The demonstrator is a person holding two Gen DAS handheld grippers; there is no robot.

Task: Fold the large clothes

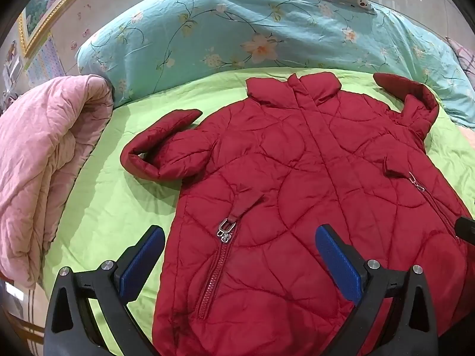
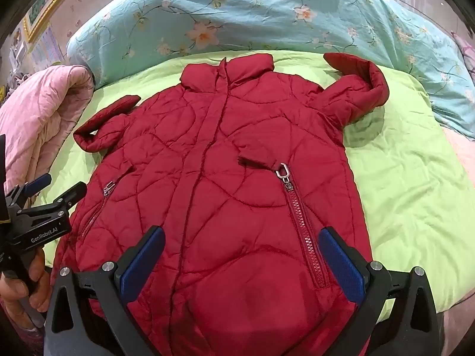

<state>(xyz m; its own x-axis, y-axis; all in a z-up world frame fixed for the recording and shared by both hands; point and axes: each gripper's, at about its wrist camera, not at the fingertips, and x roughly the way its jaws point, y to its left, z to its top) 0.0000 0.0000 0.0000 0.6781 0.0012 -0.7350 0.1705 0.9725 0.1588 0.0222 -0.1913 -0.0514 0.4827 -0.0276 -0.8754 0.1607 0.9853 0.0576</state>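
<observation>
One red jacket (image 1: 297, 192) (two sleeves), two grippers — left gripper (image 1: 240, 237), right gripper (image 2: 242, 238) — jaws wide, empty.

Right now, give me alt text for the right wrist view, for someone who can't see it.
A red quilted jacket lies front-up and spread flat on a green bed sheet, both sleeves bent upward. The right tongs hover open above its lower half; the left tongs, held in a hand, sit at the left edge.
</observation>
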